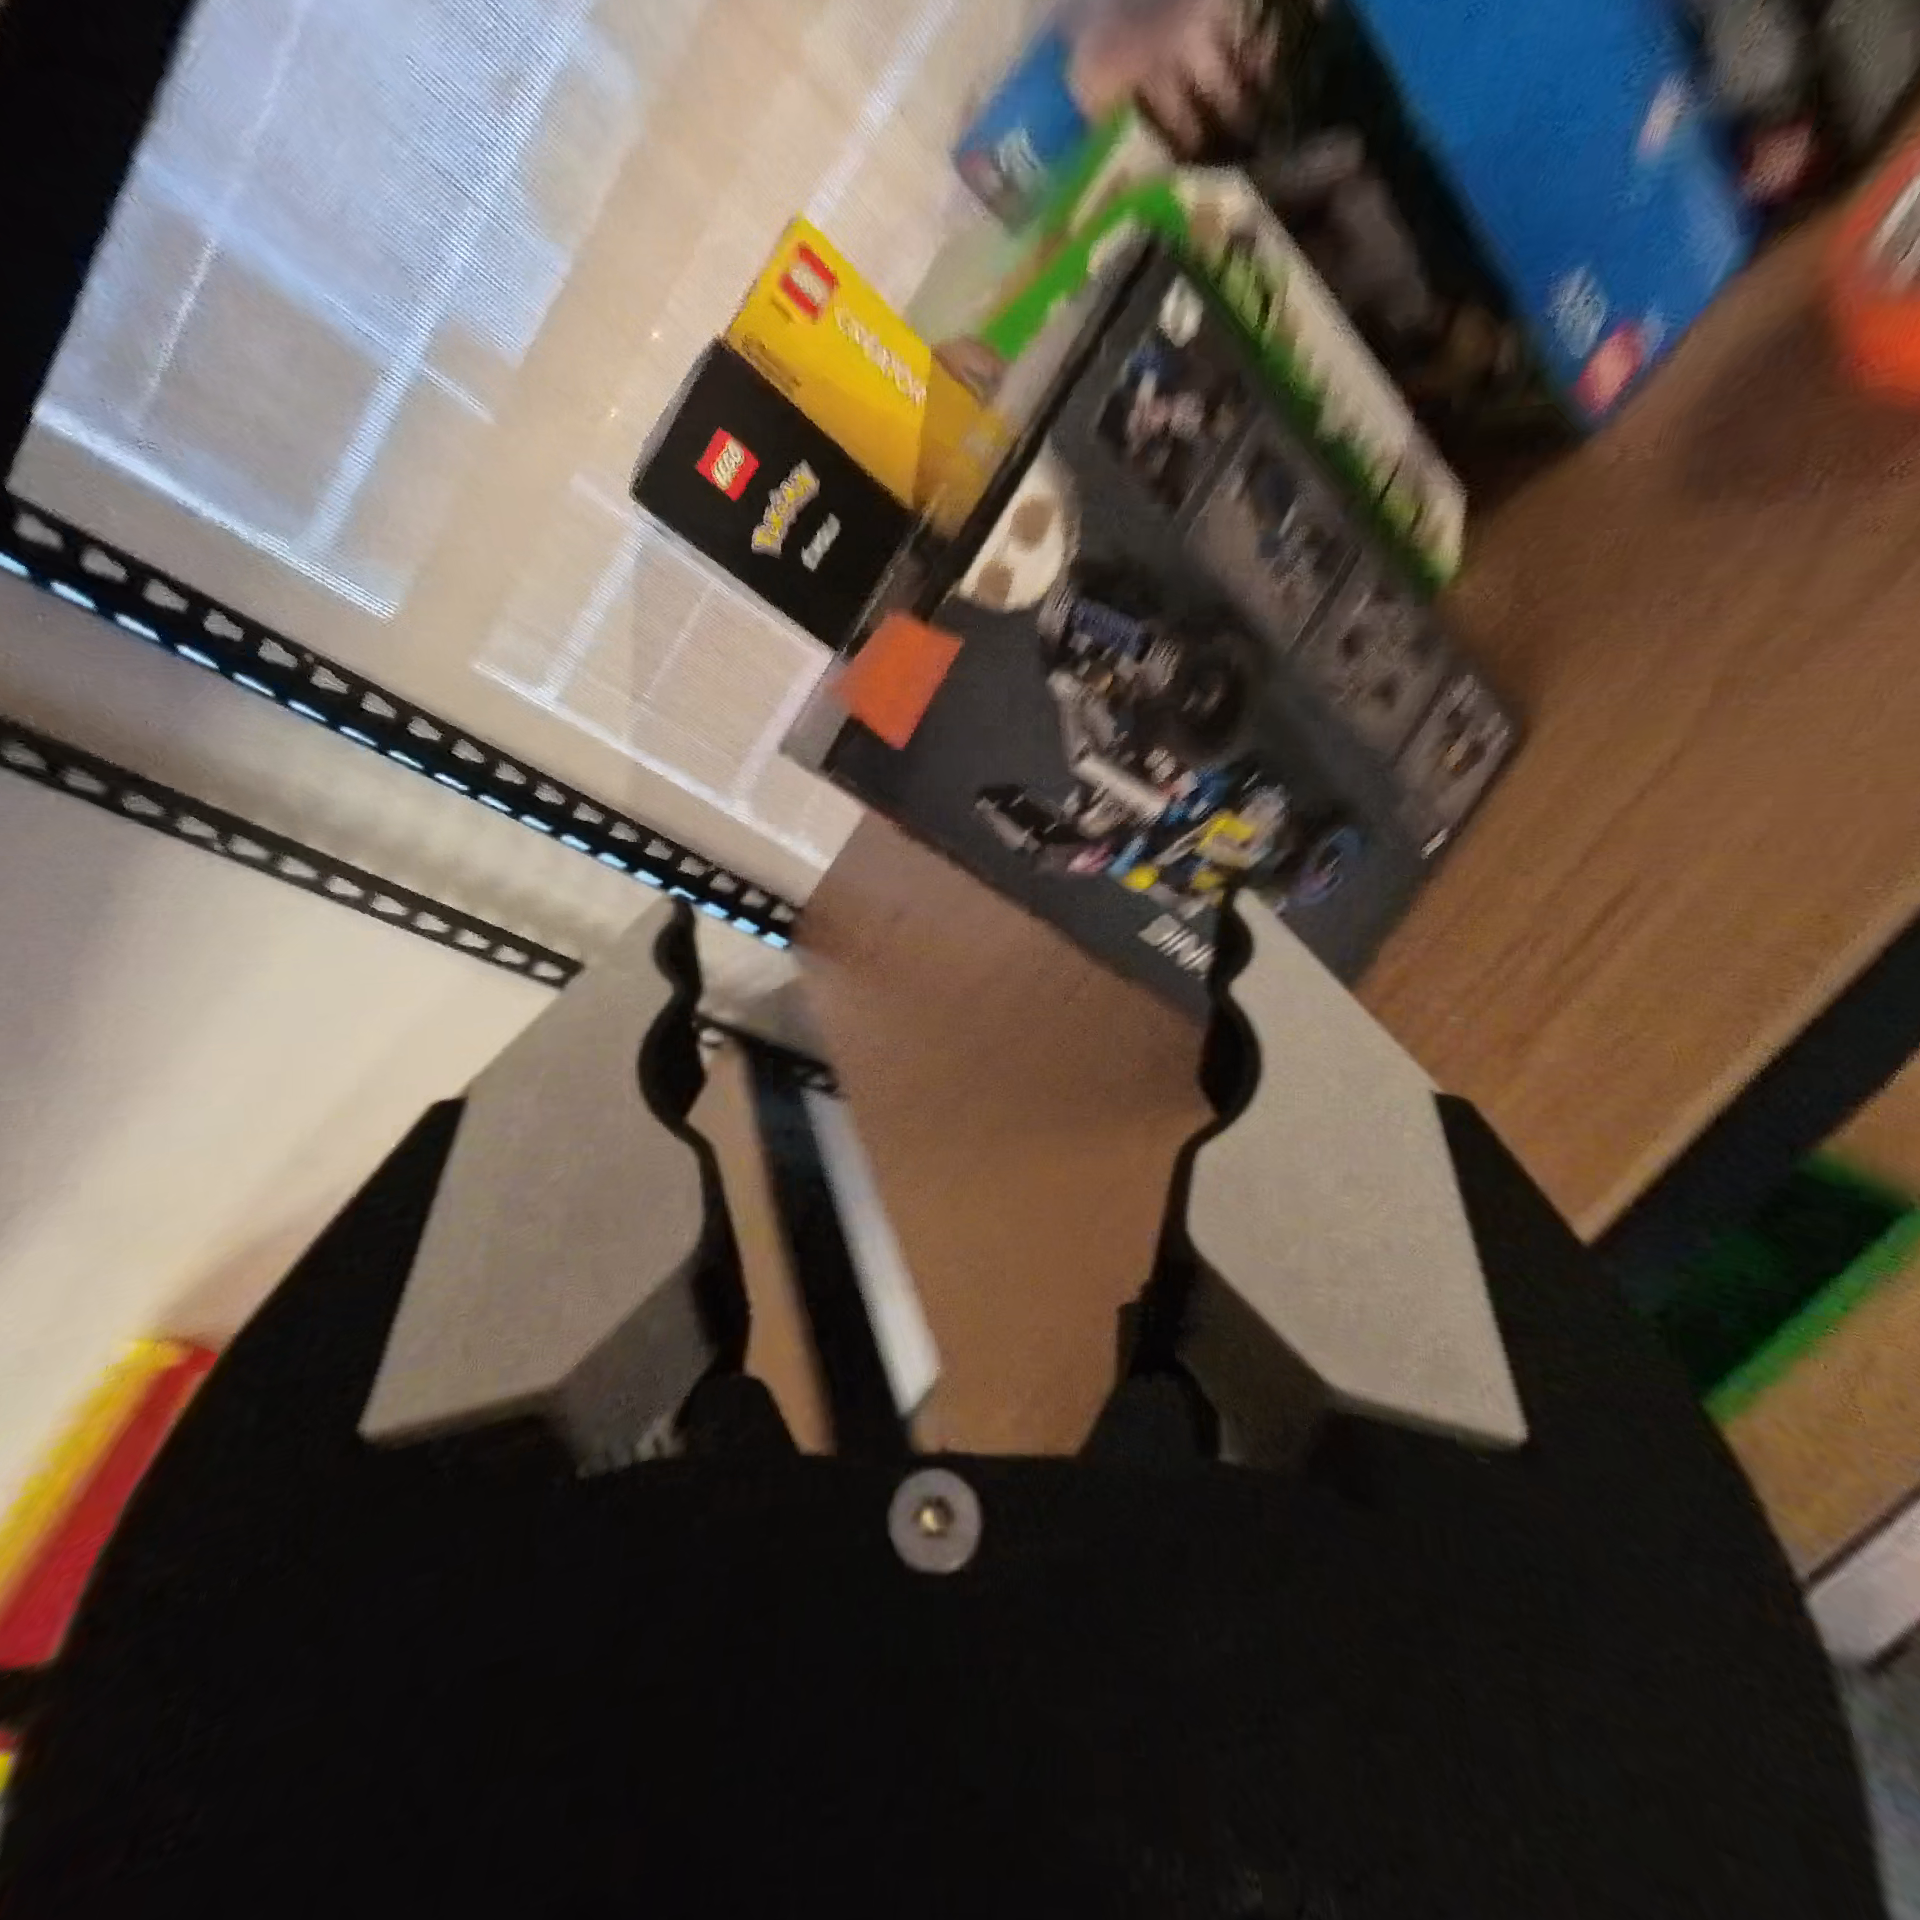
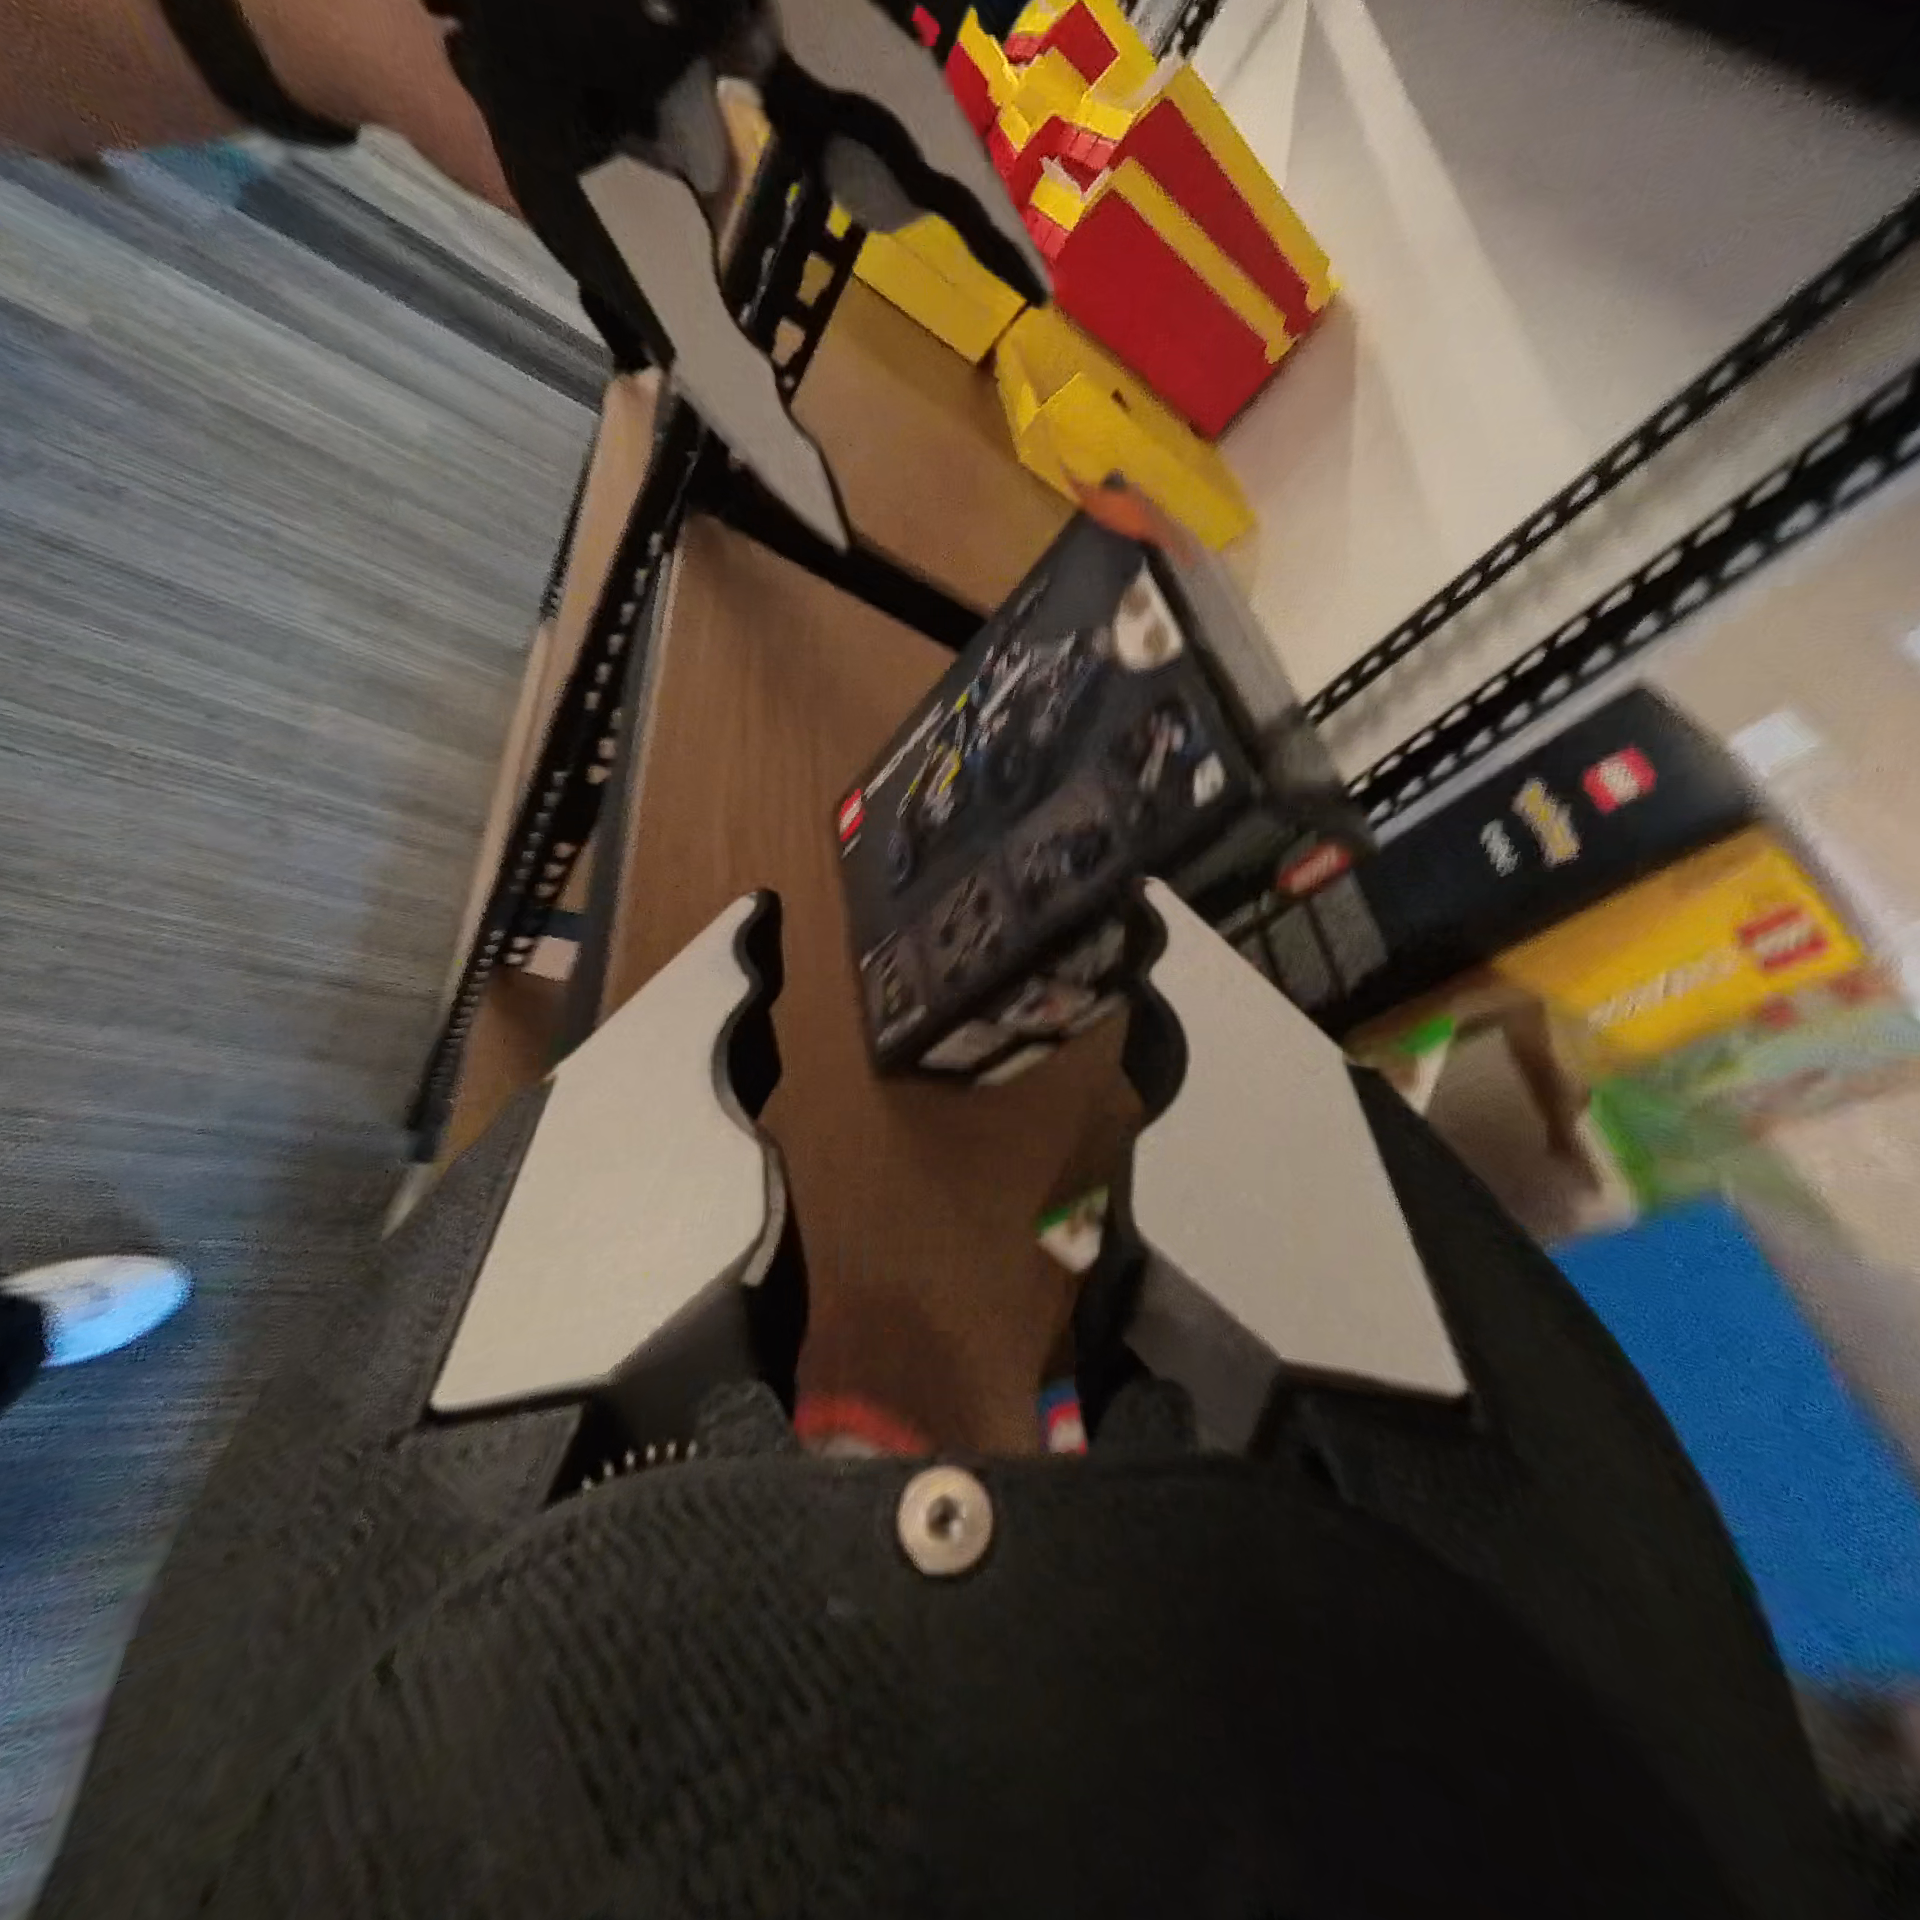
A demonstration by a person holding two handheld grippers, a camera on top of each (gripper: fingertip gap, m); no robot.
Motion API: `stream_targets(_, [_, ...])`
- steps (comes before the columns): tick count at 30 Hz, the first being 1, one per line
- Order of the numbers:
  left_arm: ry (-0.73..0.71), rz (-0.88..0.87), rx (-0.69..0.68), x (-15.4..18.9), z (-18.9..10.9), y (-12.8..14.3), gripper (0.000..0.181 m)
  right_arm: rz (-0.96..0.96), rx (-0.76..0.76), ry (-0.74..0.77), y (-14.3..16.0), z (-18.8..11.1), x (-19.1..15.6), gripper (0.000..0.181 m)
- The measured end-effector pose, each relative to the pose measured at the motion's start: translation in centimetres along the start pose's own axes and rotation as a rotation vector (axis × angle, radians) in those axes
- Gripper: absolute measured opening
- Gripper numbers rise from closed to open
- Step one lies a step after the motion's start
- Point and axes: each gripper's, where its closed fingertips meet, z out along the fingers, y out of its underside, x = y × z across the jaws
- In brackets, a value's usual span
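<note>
My left gripper (image 1: 951, 925) is open and empty, above a wooden shelf board (image 1: 1621, 831). Just past its fingertips stands a dark grey toy box (image 1: 1174, 727) with an orange sticker (image 1: 899, 675). My right gripper (image 2: 951, 914) is open and empty over the same wooden shelf (image 2: 748, 748). The same dark box (image 2: 1029, 821) stands close ahead, near the right fingertip. The left gripper also shows in the right wrist view (image 2: 935, 416), open, at the top. Both views are tilted and blurred.
Behind the dark box stand a black and yellow box (image 1: 800, 447), a green and white box (image 1: 1309, 353) and a blue box (image 1: 1558, 187). Red and yellow boxes (image 2: 1153, 239) sit at the shelf's far end. Black perforated shelf posts (image 1: 416, 727) cross the white wall. Grey carpet (image 2: 208, 623) and a shoe (image 2: 99, 1304) lie below.
</note>
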Motion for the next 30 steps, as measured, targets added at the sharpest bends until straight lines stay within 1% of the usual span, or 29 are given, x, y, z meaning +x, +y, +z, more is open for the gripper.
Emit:
stream_targets(2, [0.046,0.128,-0.067,-1.0,1.7,1.1,0.103,-0.111,-0.029,0.039,-1.5,4.1,0.5,0.075])
stream_targets(5, [0.13,0.258,0.022,-1.0,3.4,0.3,0.098,-0.27,-0.062,0.114,-3.1,9.3,1.7,0.082])
stream_targets(7, [0.163,0.331,0.064,-0.8,4.2,0.1,0.097,-0.321,-0.097,0.144,-3.6,11.8,2.5,0.086])
stream_targets(10, [0.232,0.342,0.148,0.2,4.7,-0.4,0.089,-0.343,-0.174,0.155,-3.1,14.0,3.0,0.087])
stream_targets(12, [0.252,0.338,0.179,0.6,5.1,-0.4,0.088,-0.355,-0.202,0.164,-2.9,14.8,3.1,0.087])
stream_targets(15, [0.24,0.35,0.194,0.8,5.7,-0.1,0.086,-0.376,-0.257,0.194,-2.3,15.4,3.6,0.087])
stream_targets(17, [0.242,0.323,0.216,0.9,5.7,-0.2,0.086,-0.42,-0.315,0.267,-1.9,15.2,4.8,0.088])
stream_targets(19, [0.258,0.28,0.235,0.9,5.6,-0.5,0.085,-0.44,-0.321,0.254,-1.8,15.3,4.6,0.086])
stream_targets(21, [0.266,0.266,0.243,0.9,5.6,-0.6,0.082,-0.428,-0.326,0.22,-1.5,15.4,3.8,0.08])
stream_targets(26, [0.267,0.244,0.251,1.2,5.7,-0.5,0.081,-0.513,-0.39,0.257,-0.7,15.5,3.7,0.083])
stream_targets(30, [0.24,0.205,0.303,0.9,4.7,-1.4,0.066,-0.498,-0.375,0.272,-0.7,15.6,3.6,0.085])
